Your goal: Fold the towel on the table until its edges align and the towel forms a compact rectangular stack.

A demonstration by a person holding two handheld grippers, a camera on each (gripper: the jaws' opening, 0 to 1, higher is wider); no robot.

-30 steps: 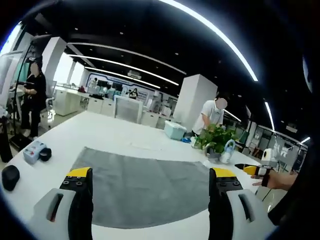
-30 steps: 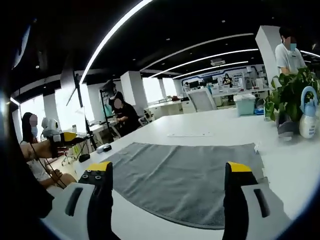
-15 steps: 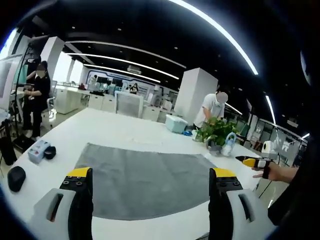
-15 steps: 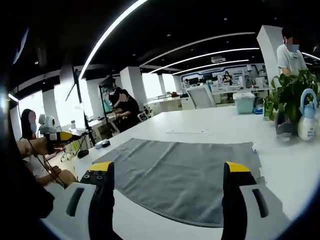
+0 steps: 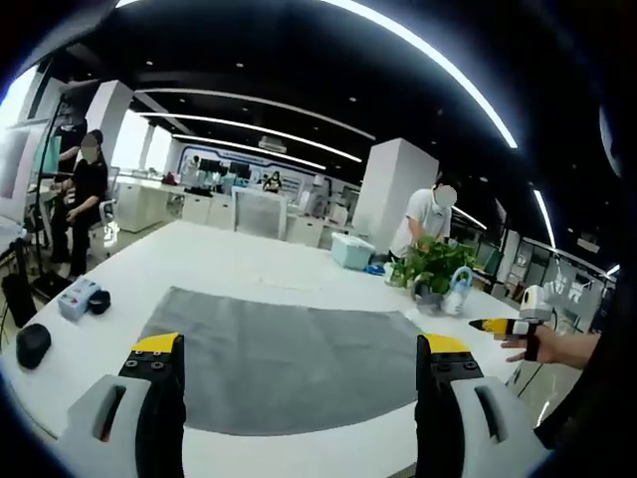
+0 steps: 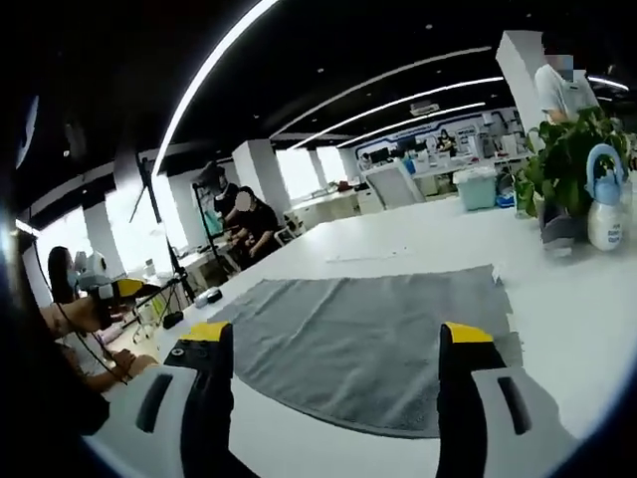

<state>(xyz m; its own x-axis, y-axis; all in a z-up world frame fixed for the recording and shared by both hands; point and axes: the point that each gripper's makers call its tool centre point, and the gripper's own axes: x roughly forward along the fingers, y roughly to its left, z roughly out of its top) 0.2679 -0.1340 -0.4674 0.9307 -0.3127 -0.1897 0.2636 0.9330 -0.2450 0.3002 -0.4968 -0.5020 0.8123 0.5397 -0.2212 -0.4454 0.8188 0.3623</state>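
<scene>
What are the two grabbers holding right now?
Nothing. Both the left gripper and right gripper have open jaws above the flat grey cloth towel, not touching it.

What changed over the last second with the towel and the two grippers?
Nothing was gripped or released. Only the cameras shifted a little with the person's hands. The grey towel lies flat and unfolded on the white table, and the left gripper and right gripper stay open above its near edge.
</scene>
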